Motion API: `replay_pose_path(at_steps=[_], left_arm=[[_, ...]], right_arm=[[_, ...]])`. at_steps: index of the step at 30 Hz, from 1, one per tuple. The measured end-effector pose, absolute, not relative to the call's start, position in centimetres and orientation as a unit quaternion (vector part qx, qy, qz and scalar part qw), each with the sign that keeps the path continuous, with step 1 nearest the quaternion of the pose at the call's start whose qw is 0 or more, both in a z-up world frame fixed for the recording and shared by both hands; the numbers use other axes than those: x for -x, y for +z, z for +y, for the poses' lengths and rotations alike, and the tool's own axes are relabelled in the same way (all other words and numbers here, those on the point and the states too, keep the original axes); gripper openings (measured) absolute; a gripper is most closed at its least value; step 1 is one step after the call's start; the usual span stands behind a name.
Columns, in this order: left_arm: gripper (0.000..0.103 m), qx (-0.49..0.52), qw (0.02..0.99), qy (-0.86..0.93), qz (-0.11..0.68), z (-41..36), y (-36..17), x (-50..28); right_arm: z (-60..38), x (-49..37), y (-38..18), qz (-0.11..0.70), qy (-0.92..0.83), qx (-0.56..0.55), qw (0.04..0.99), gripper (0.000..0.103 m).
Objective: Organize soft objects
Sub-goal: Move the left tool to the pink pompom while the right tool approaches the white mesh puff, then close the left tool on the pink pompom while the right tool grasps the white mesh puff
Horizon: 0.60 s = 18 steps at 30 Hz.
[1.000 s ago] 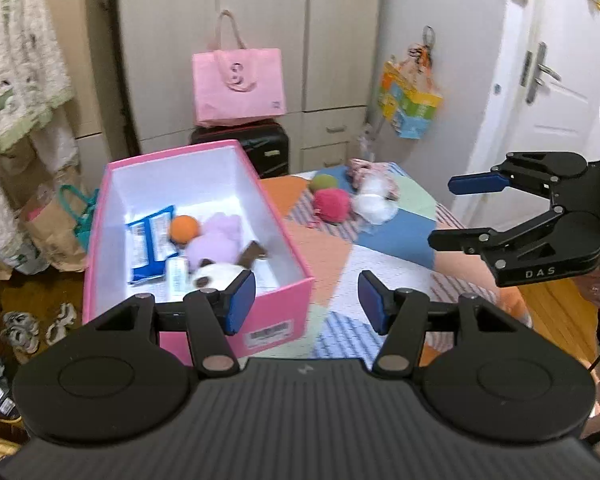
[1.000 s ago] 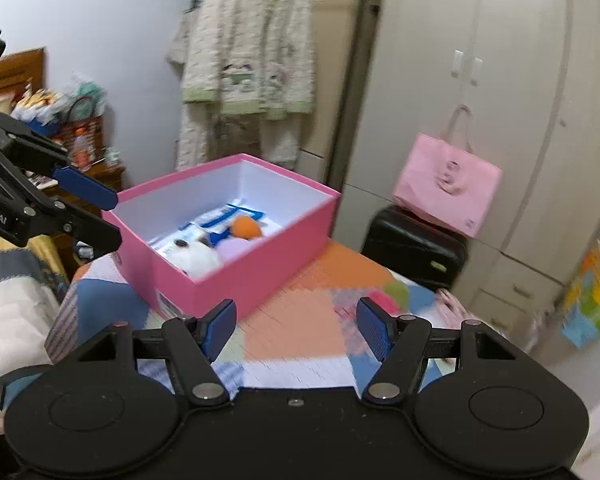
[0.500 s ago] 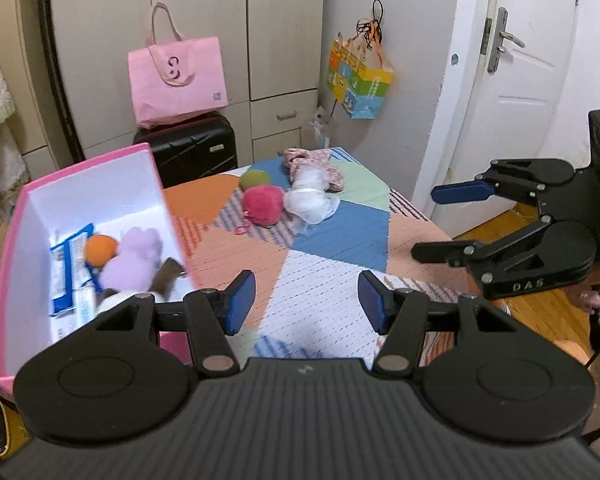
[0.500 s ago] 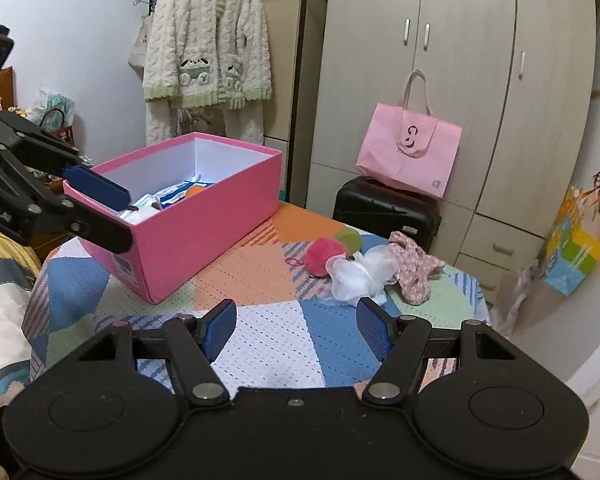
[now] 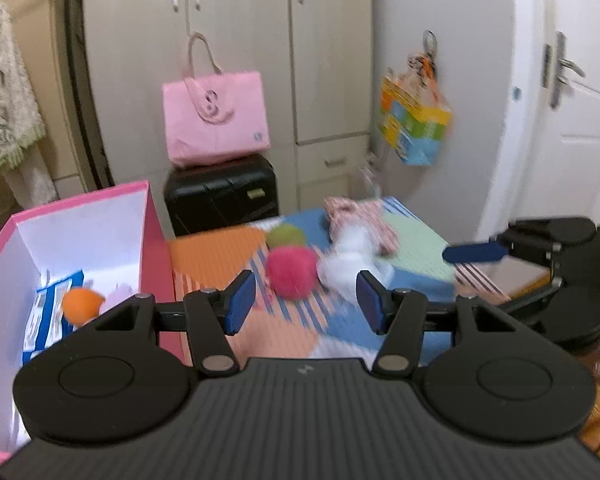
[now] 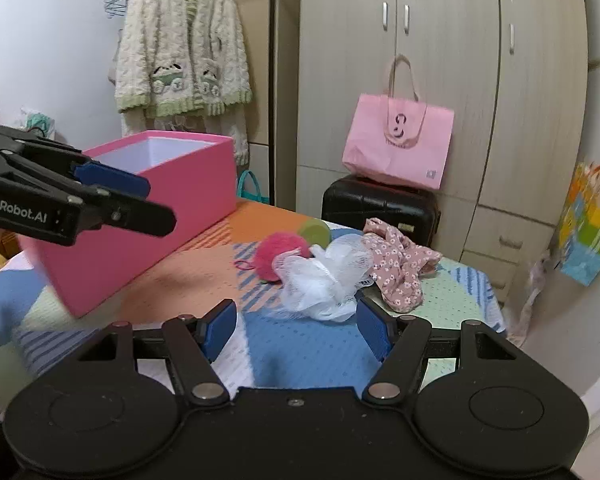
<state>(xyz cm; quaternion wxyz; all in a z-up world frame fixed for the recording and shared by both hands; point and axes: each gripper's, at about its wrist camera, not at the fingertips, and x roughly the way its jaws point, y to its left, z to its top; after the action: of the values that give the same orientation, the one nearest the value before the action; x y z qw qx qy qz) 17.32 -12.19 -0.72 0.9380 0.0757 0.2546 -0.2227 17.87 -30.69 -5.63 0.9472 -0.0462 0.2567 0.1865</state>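
Observation:
A pink box (image 6: 148, 216) stands at the table's left; in the left wrist view (image 5: 152, 240) it holds an orange ball (image 5: 82, 304) and blue packets. On the patchwork tablecloth lie a pink pompom (image 6: 278, 254), a green ball (image 6: 315, 231), a white mesh puff (image 6: 326, 280) and a floral cloth (image 6: 398, 264). My right gripper (image 6: 296, 330) is open and empty, just short of the mesh puff. My left gripper (image 5: 306, 300) is open and empty, close before the pink pompom (image 5: 292, 272).
A black suitcase (image 6: 380, 208) with a pink tote bag (image 6: 398, 144) on it stands behind the table. Wardrobe doors (image 6: 440, 80) are behind. A colourful bag (image 5: 414, 124) hangs at the right. A door (image 5: 580, 120) is at far right.
Both grippers moved away from the box toward the soft objects at the table's far side, which now look larger and closer. Both stay open and empty.

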Motion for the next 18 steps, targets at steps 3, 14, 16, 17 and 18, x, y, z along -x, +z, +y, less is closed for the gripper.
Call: replay_pose_path(at_steps=[3,14,16,17,18], left_arm=[[0.054,-0.072,0.943,-0.208,0.25,-13.5,-1.5,-19.1],[0.053,0.034,0.935,-0.17,0.31,-14.9,-4.3,-26.3],[0.053,0.051,0.933,-0.158,0.319,-15.0,-5.1,-27.5],[0.053,0.064,0.932,-0.151,0.324,-14.9,-5.6,-28.2],[0.053,0.077,0.93,-0.143,0.329,-14.8,-6.2,-28.8]], right_arm=[[-30.7,-20.1,-6.6,0.258,0.184,0.043,0.948,0.071],[-30.5,-25.5,-8.2,0.261,0.187,0.043,0.946,0.075],[-30.4,-26.0,-8.5,0.267,0.193,0.04,0.943,0.076],[-30.3,-26.1,-8.6,0.27,0.196,0.041,0.942,0.077],[-30.3,-26.2,-8.7,0.272,0.197,0.043,0.941,0.077]])
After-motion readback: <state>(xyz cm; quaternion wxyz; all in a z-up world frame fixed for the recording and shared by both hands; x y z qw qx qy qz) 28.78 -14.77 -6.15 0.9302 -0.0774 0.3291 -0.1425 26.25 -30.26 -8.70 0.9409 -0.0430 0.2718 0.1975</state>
